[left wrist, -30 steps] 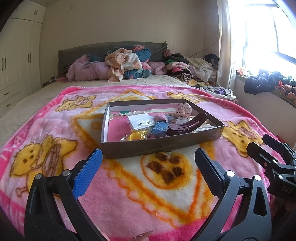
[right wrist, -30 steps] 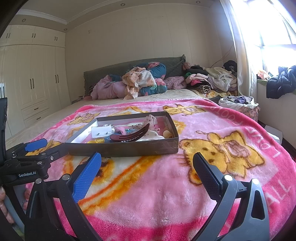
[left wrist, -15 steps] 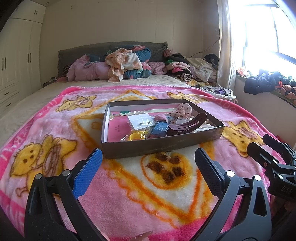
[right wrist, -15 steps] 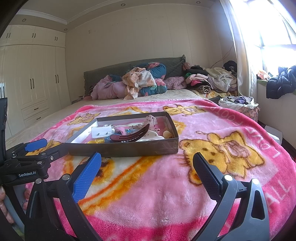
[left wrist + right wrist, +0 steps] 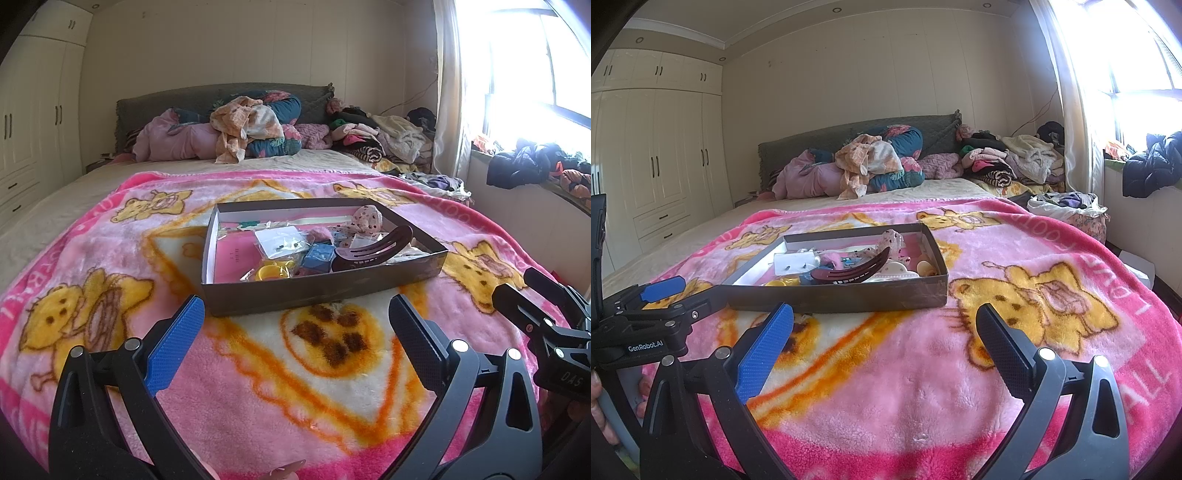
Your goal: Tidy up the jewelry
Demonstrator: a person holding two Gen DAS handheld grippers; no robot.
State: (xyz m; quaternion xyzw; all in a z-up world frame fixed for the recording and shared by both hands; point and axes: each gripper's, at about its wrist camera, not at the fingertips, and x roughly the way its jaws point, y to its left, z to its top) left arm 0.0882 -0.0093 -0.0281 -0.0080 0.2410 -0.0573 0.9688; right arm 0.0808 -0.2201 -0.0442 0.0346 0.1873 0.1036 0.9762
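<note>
The bed under me is spread with a pink cartoon blanket, and on it, ahead of both my claws, sits the dark shallow box that holds the jewelry in a loose heap. My left claw hangs just short of the box's near wall with its fingers wide apart and nothing between them; my right claw hangs the same way, apart and empty, off toward the box's right corner. Inside, a big maroon hair claw clip lies on top at the right, a speckled pink scrunchie behind it, a clear bag with an earring card in the middle, a small blue box and a yellow ring-shaped piece near the front wall. The pile fits sorting half done or barely under way. For any pick, I judge I should come in from above, over the wall, and pinch one piece clear of the bags.
</note>
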